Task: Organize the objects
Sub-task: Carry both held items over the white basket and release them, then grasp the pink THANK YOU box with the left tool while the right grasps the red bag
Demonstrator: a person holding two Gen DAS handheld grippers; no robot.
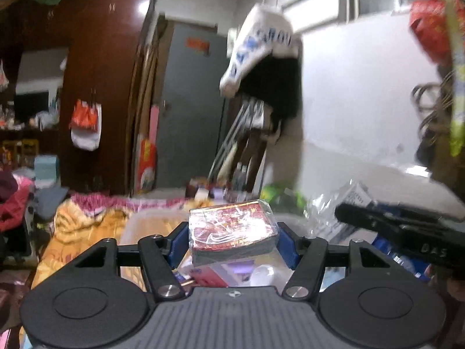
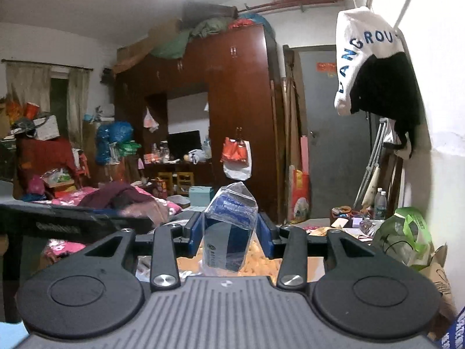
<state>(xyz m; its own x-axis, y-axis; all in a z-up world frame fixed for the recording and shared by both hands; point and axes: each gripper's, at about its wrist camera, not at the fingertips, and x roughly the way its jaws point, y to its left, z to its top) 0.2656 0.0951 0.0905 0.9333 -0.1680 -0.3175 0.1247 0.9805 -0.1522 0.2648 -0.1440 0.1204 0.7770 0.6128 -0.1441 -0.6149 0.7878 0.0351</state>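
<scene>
Red wrapped card pack (image 1: 232, 229) clamped by left gripper (image 1: 232, 237); right gripper (image 2: 231, 232) clamps blue bagged box (image 2: 231, 232), print unreadable.

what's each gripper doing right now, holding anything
Left gripper: shut on a red plastic-wrapped card pack.
Right gripper: shut on a dark blue box in a clear plastic bag.

A red-and-gold printed packet (image 1: 232, 228) in clear wrap; a dark blue box (image 2: 231, 232) in clear plastic; blue gripper pads (image 1: 286, 244).
</scene>
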